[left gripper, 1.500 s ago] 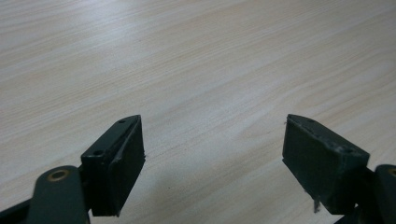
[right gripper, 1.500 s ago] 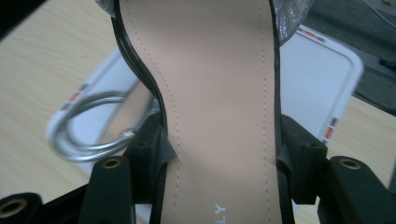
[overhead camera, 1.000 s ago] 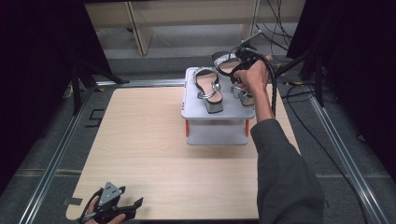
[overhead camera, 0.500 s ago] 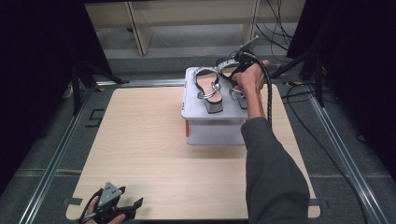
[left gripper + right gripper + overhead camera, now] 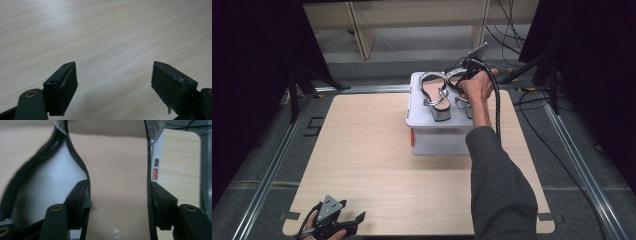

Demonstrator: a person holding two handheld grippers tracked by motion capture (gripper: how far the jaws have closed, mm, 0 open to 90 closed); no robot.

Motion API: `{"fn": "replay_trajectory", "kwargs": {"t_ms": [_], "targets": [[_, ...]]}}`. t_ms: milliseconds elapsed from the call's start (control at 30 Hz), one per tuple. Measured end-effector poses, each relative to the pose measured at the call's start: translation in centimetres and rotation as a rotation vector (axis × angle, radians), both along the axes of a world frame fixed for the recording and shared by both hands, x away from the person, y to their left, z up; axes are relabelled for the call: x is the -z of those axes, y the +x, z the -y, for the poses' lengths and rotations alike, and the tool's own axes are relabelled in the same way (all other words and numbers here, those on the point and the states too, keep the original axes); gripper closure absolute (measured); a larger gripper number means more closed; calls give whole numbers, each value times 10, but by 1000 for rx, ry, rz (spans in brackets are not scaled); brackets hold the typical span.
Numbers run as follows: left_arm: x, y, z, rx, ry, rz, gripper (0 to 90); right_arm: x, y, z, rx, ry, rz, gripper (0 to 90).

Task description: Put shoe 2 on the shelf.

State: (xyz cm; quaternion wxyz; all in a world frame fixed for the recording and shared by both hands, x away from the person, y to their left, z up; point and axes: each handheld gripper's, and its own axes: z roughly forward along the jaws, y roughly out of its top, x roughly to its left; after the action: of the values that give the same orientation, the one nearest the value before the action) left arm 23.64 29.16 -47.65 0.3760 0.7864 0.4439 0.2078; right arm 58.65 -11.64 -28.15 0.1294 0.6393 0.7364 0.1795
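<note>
My right claw (image 5: pixel 120 202), jaws just widening, straddles the right sandal's (image 5: pixel 117 170) insole atop the grey box (image 5: pixel 437 135); release judged. Left claw (image 5: pixel 113 85) wide, empty, over bench (image 5: pixel 105 30).

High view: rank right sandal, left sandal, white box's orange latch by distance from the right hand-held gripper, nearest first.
From the right hand-held gripper:
1. Right sandal, directly under it, on the box's right side.
2. Left sandal, beside it on the box's left side.
3. Orange latch, on the box's near left corner, below the lid.

Two sandals (image 5: pixel 435 92) (image 5: pixel 460 80) sit on one grey box (image 5: pixel 437 135) on one wooden table (image 5: pixel 362 165).
</note>
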Motion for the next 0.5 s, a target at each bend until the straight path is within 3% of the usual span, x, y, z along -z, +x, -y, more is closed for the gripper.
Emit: {"fn": "replay_trajectory", "kwargs": {"t_ms": [33,67,100,133,167,300,400,433,500], "targets": [[0,-1,2,-15,-22,-9,206,-4,-1,1,7,65,-1,310],[0,-1,2,-15,-22,-9,206,-4,-1,1,7,65,-1,310],[0,-1,2,-10,-20,-7,206,-6,-3,0,5,96,-34,277],[0,-1,2,-10,-20,-7,206,-6,-3,0,5,96,-34,277],[0,-1,2,-7,-18,-5,206,-3,-4,-1,-22,99,-84,266],[0,0,1,-4,-7,-3,206,0,-5,-5,-9,107,-101,214],[0,-1,2,-17,-6,-22,206,-2,-6,-5,-24,116,-106,203],[0,0,2,2,0,-10,206,-2,-6,-4,-41,120,-107,204],[1,-1,3,-9,-18,-13,206,-6,-8,-4,-20,142,-120,207]]}}
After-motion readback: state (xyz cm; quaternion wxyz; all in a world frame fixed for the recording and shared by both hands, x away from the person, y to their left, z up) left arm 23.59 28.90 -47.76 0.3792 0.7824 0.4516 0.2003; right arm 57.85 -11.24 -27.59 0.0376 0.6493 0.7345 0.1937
